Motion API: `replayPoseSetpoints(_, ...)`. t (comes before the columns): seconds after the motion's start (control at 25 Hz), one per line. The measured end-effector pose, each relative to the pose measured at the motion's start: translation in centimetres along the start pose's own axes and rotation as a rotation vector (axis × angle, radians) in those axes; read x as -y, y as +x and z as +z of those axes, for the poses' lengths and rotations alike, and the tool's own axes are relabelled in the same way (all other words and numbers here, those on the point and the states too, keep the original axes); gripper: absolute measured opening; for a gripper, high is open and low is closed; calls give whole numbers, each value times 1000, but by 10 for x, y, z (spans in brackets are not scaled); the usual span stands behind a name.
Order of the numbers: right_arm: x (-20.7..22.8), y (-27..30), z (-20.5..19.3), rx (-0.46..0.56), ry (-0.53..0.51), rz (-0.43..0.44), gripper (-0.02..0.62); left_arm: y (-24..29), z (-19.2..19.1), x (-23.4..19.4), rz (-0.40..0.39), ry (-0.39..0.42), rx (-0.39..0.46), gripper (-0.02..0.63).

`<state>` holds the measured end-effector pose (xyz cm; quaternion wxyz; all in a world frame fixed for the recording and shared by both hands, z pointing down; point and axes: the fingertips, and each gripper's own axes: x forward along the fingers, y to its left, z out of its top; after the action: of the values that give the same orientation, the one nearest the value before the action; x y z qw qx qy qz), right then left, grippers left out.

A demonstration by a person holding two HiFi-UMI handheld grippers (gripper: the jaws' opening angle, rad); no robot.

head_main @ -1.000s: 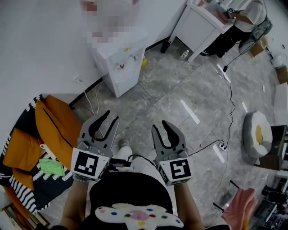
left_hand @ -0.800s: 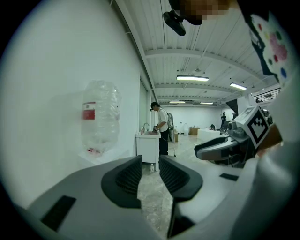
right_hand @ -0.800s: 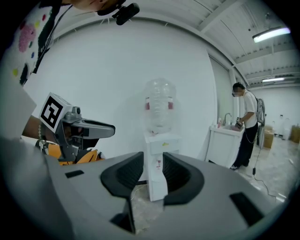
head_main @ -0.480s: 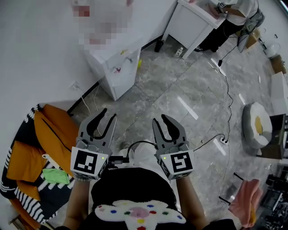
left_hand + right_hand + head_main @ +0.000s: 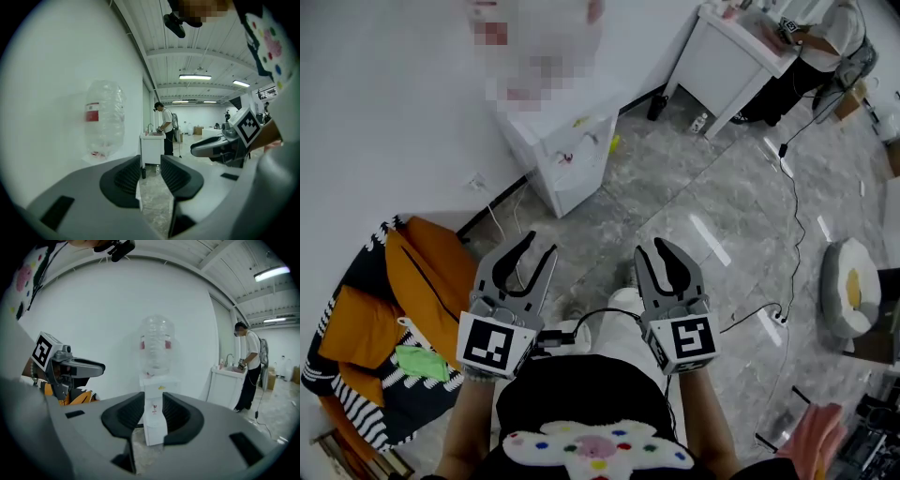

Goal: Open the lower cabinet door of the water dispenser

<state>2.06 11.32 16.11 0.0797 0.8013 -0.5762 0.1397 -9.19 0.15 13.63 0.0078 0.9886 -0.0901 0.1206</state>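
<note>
- Across the grey floor from us, against the white wall, stands the water dispenser, a white box with a clear bottle upended on top.
- Its lower cabinet door looks flat and shut as far as we can tell. We judge that nothing of the task is done yet beyond facing the machine.
- What is left, by our reading, is to close the distance, find the door's edge or handle, take hold and swing it out.
- We hold the left gripper and the right gripper side by side in front of our waist. Both reach forward, dipped slightly toward the floor and well apart from the dispenser.
- The right gripper's jaws frame the dispenser body far beyond them. The left gripper's aim runs past it, toward a white sink stand further along the wall.
- Both pairs of jaws stand partly apart and have just been opening a little. Nothing sits between either pair; we see only distant floor and furniture through the gaps.
</note>
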Motion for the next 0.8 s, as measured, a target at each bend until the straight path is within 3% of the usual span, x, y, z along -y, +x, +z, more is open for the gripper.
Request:
replayPoseSetpoints(0.44, 55, 53, 2, -28, -72, 164, 120, 71, 10, -6, 121, -131, 27, 150)
replayPoseSetpoints(0.8, 100, 104, -33, -133, -97, 228, 144, 129, -9, -8, 101, -140, 0, 149)
